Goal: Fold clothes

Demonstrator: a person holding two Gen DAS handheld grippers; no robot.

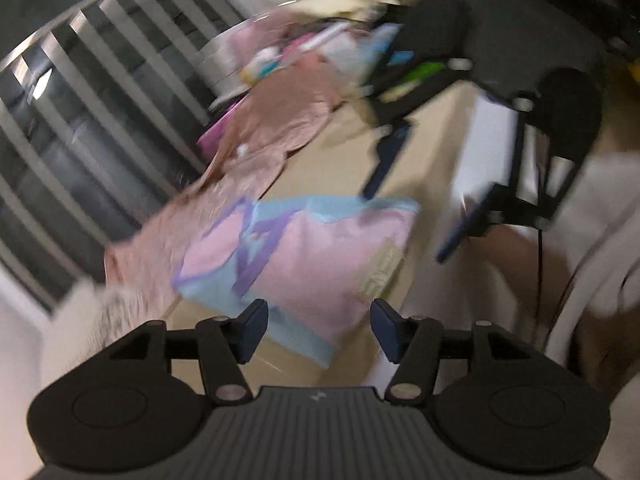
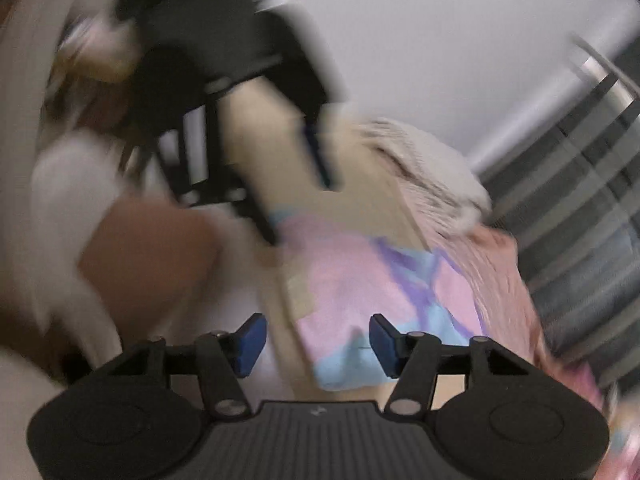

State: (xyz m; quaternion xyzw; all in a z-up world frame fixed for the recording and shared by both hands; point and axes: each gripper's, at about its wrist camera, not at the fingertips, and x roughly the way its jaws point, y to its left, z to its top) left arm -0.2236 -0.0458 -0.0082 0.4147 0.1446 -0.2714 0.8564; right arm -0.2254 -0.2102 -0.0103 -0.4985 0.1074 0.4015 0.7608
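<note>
While both views are smeared by motion blur, the left hand-held gripper (image 1: 319, 330) clearly has its blue pads spread apart with nothing between them, poised above the near edge of a folded pink and light-blue garment (image 1: 304, 256) with purple trim. That garment lies flat on the beige worktop (image 1: 344, 152) just ahead of the gripper. Beyond it and to the left, a dusty-pink garment (image 1: 264, 128) trails toward a jumbled pile of clothes (image 1: 332, 28) farther off. The right hand-held gripper (image 2: 318, 344) is likewise spread wide and empty, with the same pink and blue garment (image 2: 360, 292) directly ahead of its pads. A cream knitted garment (image 2: 424, 160) sits farther ahead to its right.
</note>
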